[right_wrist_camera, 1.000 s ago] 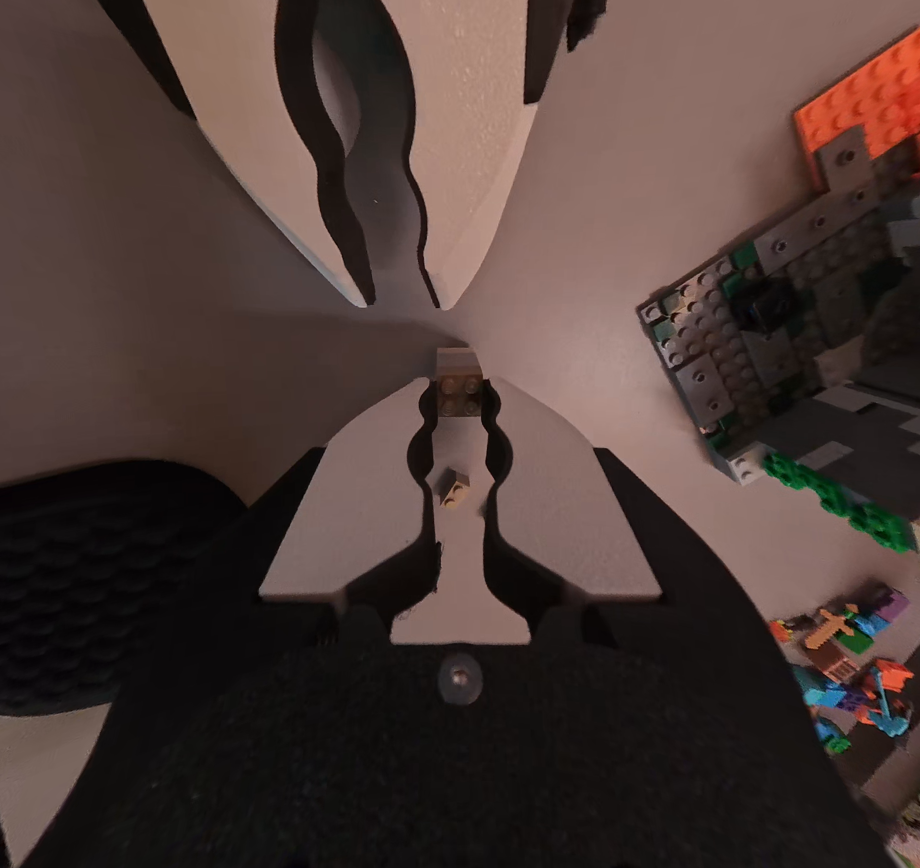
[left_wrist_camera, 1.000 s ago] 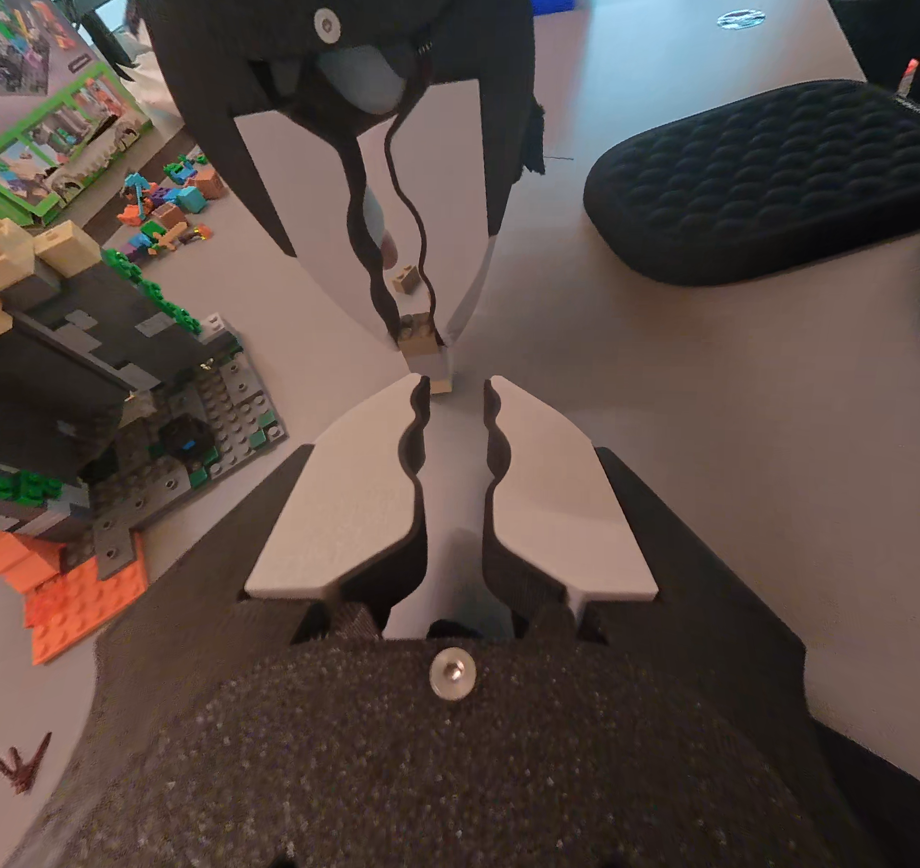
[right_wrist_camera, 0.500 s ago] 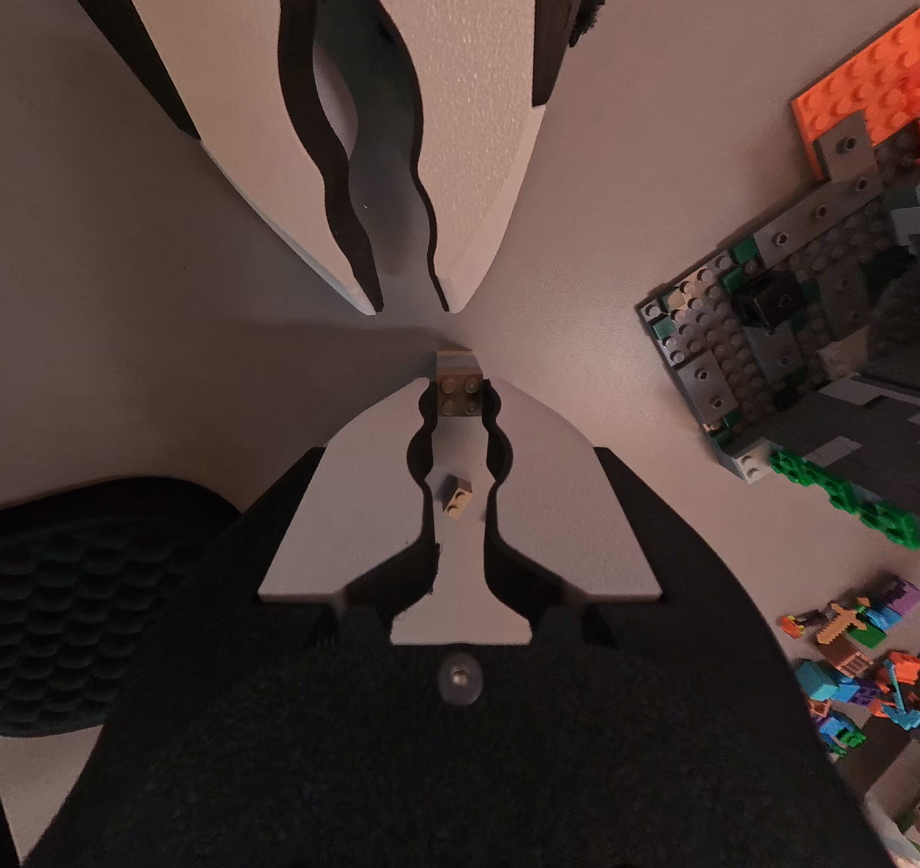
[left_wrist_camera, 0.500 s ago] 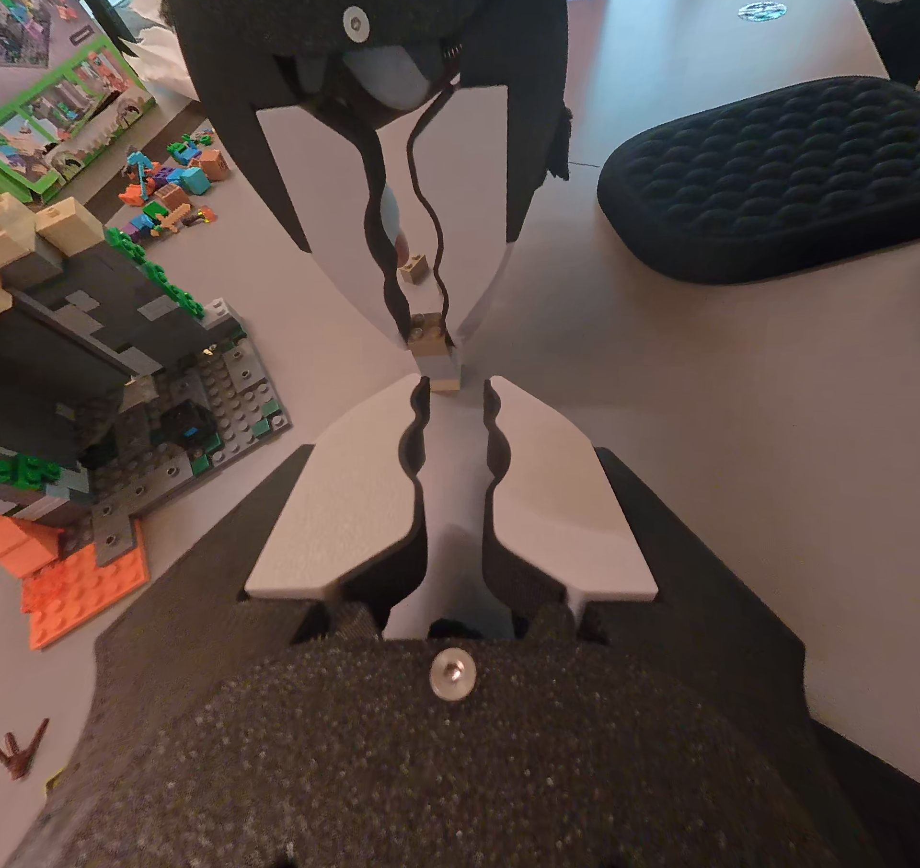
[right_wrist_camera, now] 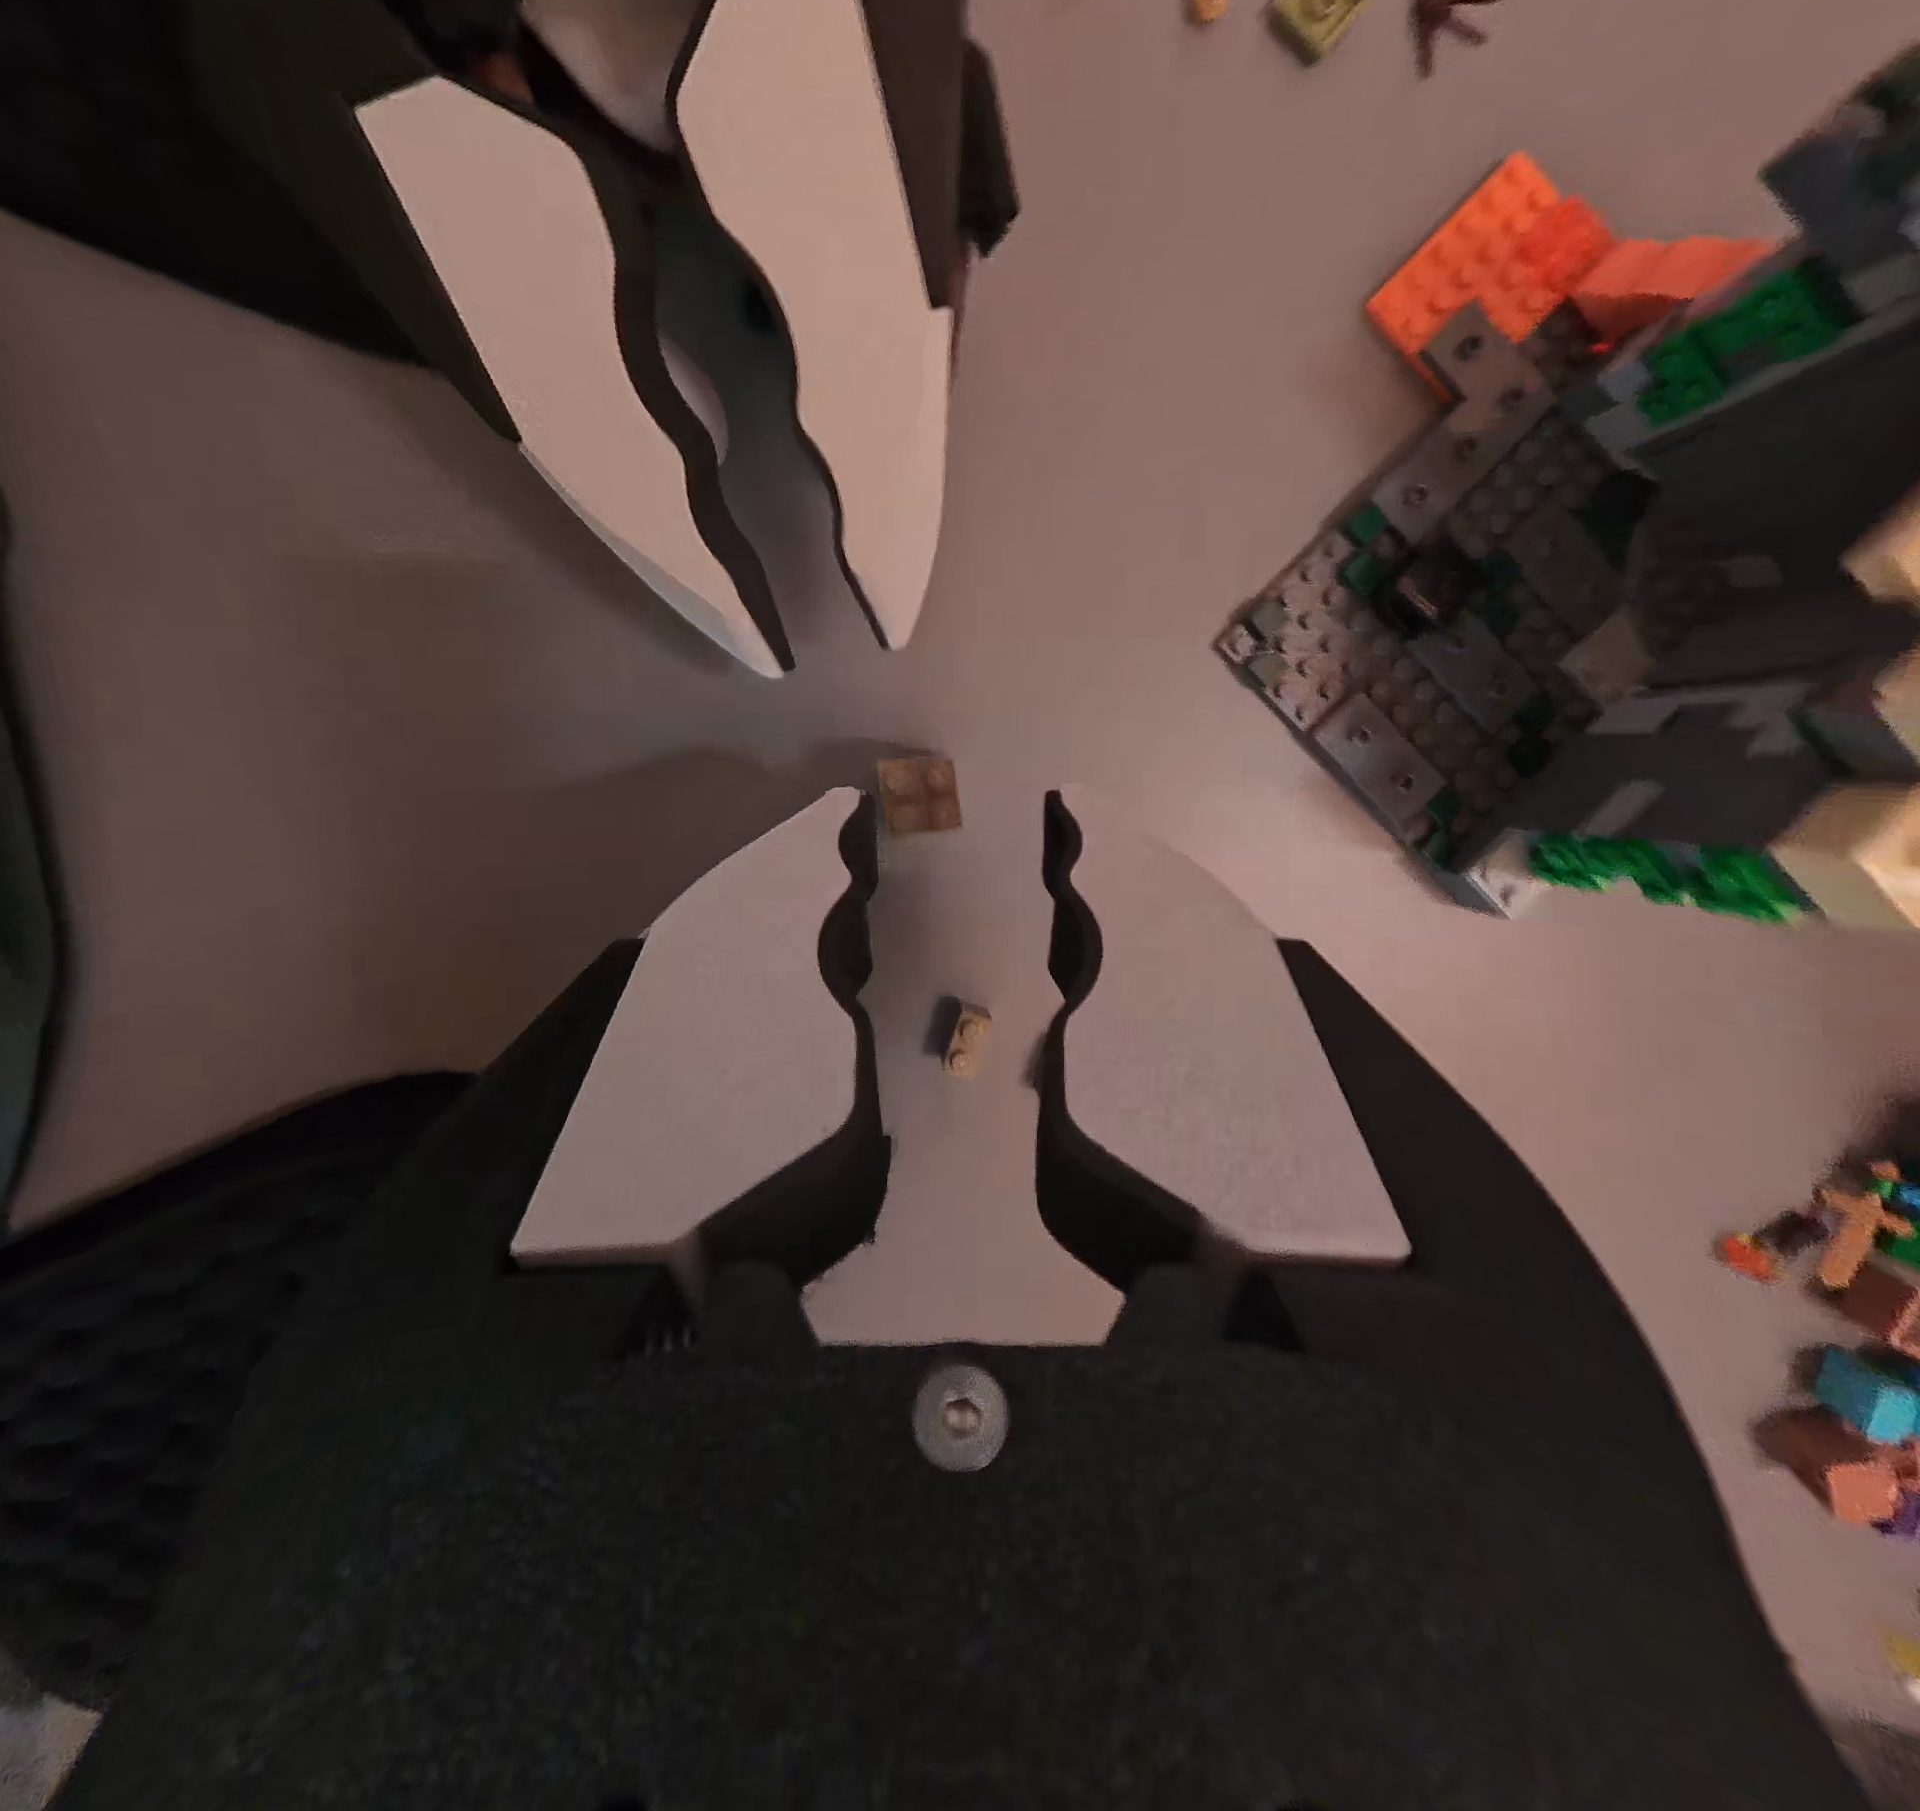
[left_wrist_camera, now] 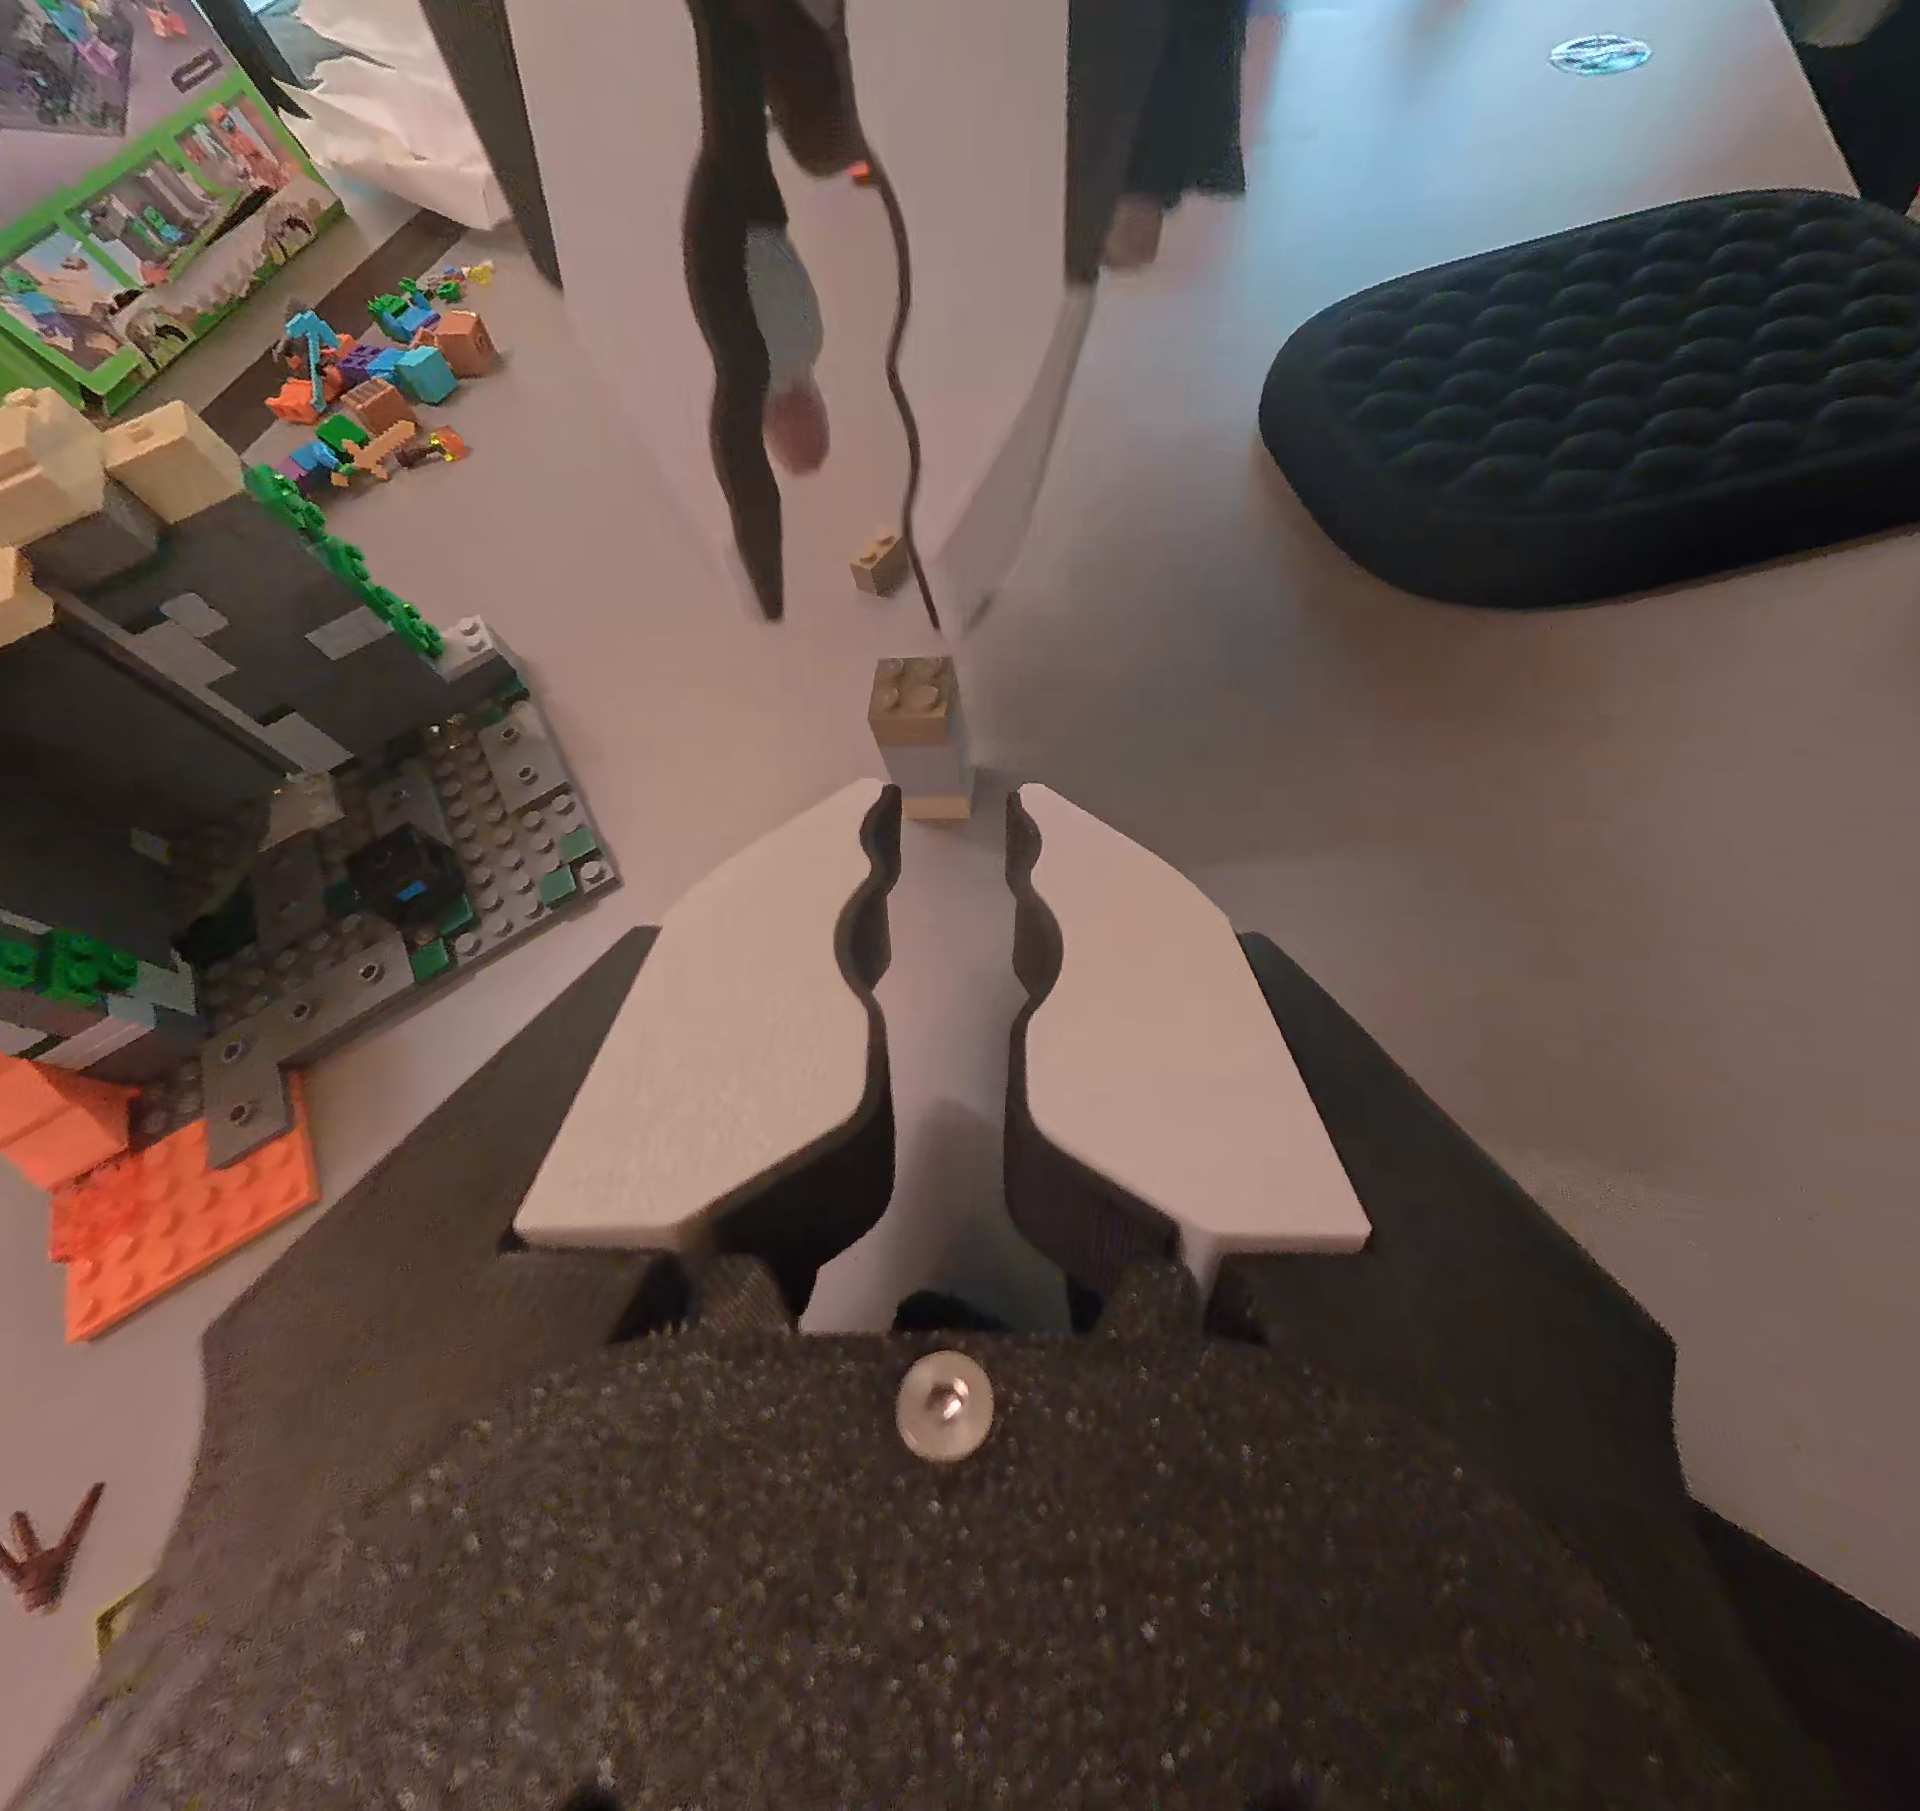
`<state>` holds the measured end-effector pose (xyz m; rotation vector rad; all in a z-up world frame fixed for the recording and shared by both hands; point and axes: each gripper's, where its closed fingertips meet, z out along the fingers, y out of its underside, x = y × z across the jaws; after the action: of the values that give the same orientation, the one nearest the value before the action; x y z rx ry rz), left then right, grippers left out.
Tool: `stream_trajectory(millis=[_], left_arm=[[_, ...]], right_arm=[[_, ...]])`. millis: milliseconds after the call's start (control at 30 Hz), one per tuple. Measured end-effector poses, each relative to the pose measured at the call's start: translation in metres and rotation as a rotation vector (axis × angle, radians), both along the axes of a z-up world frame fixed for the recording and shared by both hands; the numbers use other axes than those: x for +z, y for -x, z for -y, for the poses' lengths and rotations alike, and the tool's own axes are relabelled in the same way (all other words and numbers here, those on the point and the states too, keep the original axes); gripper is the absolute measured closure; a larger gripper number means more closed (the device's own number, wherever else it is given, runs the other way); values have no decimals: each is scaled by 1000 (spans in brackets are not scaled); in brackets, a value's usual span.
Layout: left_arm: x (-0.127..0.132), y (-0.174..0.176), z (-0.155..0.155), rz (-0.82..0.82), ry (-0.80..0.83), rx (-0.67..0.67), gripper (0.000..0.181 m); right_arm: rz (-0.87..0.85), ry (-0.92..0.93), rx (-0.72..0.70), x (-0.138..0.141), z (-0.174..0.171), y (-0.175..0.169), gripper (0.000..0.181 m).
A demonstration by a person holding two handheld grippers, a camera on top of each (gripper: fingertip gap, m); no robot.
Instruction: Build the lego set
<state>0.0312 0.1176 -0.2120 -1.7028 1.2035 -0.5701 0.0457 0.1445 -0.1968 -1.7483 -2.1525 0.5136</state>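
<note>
Small tan-and-grey brick stack [left_wrist_camera: 920,735] upright on the white table [left_wrist_camera: 1351,826], free of both tools. Left gripper [left_wrist_camera: 948,800] spread, stack just ahead of its tips, untouched. Right gripper [right_wrist_camera: 951,797] spread wider, blurred in left view, stack near its left fingertip [right_wrist_camera: 847,811]; loose tan brick [right_wrist_camera: 961,1034] lying between its fingers. Partly built grey-green model [left_wrist_camera: 260,795] on orange plate [left_wrist_camera: 177,1211] well apart to one side
</note>
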Motion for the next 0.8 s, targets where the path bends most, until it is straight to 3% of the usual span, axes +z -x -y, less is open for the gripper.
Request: stream_trajectory(millis=[133, 333, 700, 800], left_arm=[[-1, 0, 0, -4, 2, 2, 163], [-4, 0, -2, -17, 14, 10, 163], [-7, -5, -6, -22, 62, 17, 161], [-11, -12, -10, -46, 76, 7, 157]], right_arm=[[-34, -13, -107, 12, -20, -28, 154], [13, 26, -201, -13, -16, -70, 158], [27, 45, -252, -51, -15, -58, 160], [40, 32, -250, -55, -18, -57, 173]])
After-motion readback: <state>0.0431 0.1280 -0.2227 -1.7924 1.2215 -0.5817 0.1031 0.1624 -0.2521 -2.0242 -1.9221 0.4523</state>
